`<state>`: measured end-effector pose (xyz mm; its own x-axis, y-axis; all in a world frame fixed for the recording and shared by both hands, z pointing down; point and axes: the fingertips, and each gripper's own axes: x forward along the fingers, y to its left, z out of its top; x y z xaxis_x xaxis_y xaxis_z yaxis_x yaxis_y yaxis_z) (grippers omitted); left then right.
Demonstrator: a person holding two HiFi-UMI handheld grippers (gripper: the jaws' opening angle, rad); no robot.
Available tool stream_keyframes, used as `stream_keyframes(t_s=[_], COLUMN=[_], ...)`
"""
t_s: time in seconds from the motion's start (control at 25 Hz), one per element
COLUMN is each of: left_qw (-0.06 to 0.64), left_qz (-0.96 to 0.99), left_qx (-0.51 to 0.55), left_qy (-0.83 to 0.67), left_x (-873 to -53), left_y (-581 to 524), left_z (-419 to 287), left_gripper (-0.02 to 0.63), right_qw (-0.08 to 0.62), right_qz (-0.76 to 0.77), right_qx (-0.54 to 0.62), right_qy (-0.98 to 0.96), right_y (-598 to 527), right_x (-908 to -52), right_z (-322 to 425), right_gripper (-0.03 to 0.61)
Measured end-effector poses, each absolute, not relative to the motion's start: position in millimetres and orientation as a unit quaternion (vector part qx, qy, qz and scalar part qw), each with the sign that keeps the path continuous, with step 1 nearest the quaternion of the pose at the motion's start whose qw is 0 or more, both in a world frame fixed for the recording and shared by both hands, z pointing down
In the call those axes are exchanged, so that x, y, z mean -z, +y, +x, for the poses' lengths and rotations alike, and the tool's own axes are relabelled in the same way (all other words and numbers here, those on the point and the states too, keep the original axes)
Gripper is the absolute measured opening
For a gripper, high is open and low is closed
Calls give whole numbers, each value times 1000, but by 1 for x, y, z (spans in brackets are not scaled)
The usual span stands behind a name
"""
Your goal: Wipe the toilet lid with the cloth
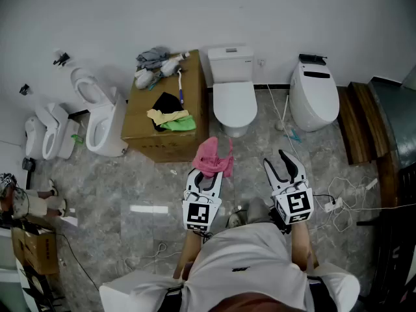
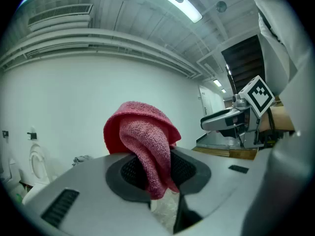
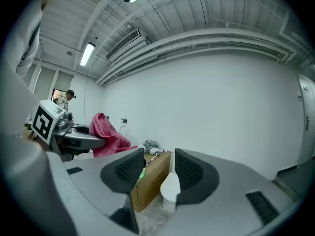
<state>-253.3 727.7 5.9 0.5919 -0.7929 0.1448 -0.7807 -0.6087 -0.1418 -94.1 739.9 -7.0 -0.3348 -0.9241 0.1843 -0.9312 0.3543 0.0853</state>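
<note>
A person stands at lower centre of the head view on a grey floor (image 1: 130, 181), a gripper in each hand. The left gripper (image 1: 207, 176) is clamped on a pink cloth (image 1: 212, 159), one fold pinched between its pads and the rest bunched above them. The right gripper (image 1: 275, 158) holds nothing, its jaws parted with a clear gap. The toilet (image 1: 232, 90) is against the wall at upper centre, beside a cardboard box (image 1: 166, 125). Its white lid (image 1: 234, 103) is down and well apart from the cloth. Wiping appears not yet begun; this looks like the approach. The next move calls for carrying the cloth forward and down, flat onto the lid.
</note>
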Motion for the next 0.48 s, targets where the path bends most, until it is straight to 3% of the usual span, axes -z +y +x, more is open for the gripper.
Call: stream_keyframes(t_s=[0.48], left_qw=[40], left_qz=[-894], left_qx=[88], left_qy=[437], left_x=[-9], left_y=[683], left_z=[-255], left_gripper=[109], right_qw=[101], right_qz=[548], right_qx=[-18], right_qy=[-830], right_y=[694], right_x=[0], right_z=[-117], right_gripper=[208])
